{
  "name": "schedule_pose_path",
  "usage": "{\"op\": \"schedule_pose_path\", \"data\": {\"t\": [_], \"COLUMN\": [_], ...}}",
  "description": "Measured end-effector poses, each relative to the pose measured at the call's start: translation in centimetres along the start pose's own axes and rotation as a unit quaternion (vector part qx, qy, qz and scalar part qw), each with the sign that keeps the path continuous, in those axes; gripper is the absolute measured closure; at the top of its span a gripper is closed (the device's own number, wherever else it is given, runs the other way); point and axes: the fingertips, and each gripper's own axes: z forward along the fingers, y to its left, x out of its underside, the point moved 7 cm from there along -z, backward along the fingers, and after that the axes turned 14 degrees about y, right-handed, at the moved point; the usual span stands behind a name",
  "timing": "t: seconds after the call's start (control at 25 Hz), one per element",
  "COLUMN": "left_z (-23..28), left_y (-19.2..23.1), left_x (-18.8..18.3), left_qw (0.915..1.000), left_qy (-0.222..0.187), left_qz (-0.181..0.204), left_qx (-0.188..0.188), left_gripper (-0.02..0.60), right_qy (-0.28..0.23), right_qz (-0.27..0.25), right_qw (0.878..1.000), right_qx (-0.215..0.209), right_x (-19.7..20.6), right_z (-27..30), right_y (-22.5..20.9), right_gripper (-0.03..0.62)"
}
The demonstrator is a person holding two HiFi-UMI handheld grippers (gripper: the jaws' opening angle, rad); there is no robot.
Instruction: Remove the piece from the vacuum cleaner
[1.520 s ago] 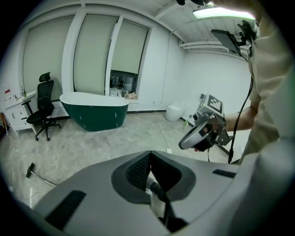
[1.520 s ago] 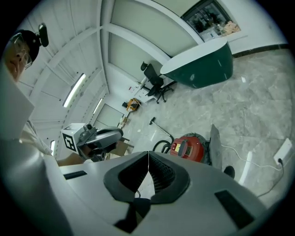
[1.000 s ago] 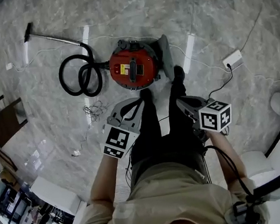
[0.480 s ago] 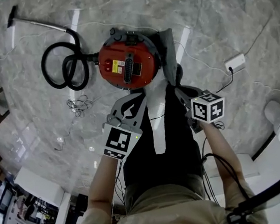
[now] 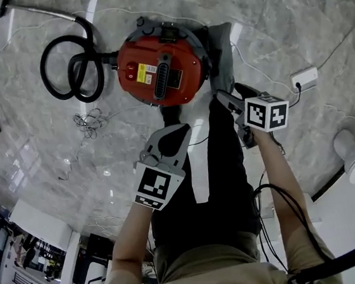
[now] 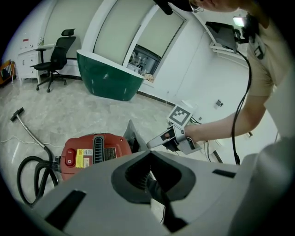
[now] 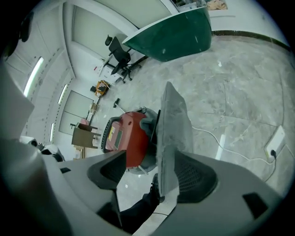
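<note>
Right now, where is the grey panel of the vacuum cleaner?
In the head view, the grey panel stands against the right side of the red vacuum cleaner, opposite the coiled black hose.

One red vacuum cleaner (image 5: 164, 69), one coiled black hose (image 5: 44, 67), one grey piece (image 5: 220, 54), two grippers (left gripper (image 5: 177, 132), right gripper (image 5: 223, 98))

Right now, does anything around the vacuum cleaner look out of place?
A flat grey panel stands on edge at the side of the round red vacuum cleaner, jutting out instead of sitting flush.
</note>
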Motion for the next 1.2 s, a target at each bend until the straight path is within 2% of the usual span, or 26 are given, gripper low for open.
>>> {"op": "schedule_pose_path", "data": {"t": [0.08,0.24,0.48,0.76,0.96,1.12,1.2], "left_z": [0.2,0.5,0.7,0.8,0.6,0.5,0.6], "left_y": [0.2,0.3,0.3,0.5,1.0,1.2,1.2], "left_x": [0.4,0.8,1.9,2.8,3.9,4.3,4.2], "left_qw": [1.0,1.0,0.9997,0.9996,0.999,0.9986,0.9988], "left_qy": [0.004,0.009,0.023,0.026,0.038,0.041,0.039], "left_qz": [-0.003,-0.003,-0.006,-0.011,-0.021,-0.031,-0.03], "left_qx": [0.001,0.002,0.005,0.004,-0.006,-0.006,-0.004], "left_gripper": [0.577,0.577,0.577,0.577,0.577,0.577,0.577], "right_qy": [-0.004,-0.007,0.016,0.046,0.047,0.025,0.02], "right_qz": [0.015,0.019,0.046,0.027,0.014,0.075,0.08], "right_qw": [1.0,0.999,0.998,0.995,0.991,0.993,0.993], "right_qx": [0.009,0.029,0.03,0.079,0.125,0.085,0.079], "right_x": [-0.5,-2.6,-4.9,-5.0,-4.4,-3.5,-3.6], "right_z": [0.5,1.7,3.7,4.2,4.4,4.3,4.3], "right_y": [-0.9,-1.5,-1.5,-1.6,-2.0,-3.2,-3.3], "right_gripper": [0.278,0.276,0.276,0.281,0.286,0.286,0.286]}}
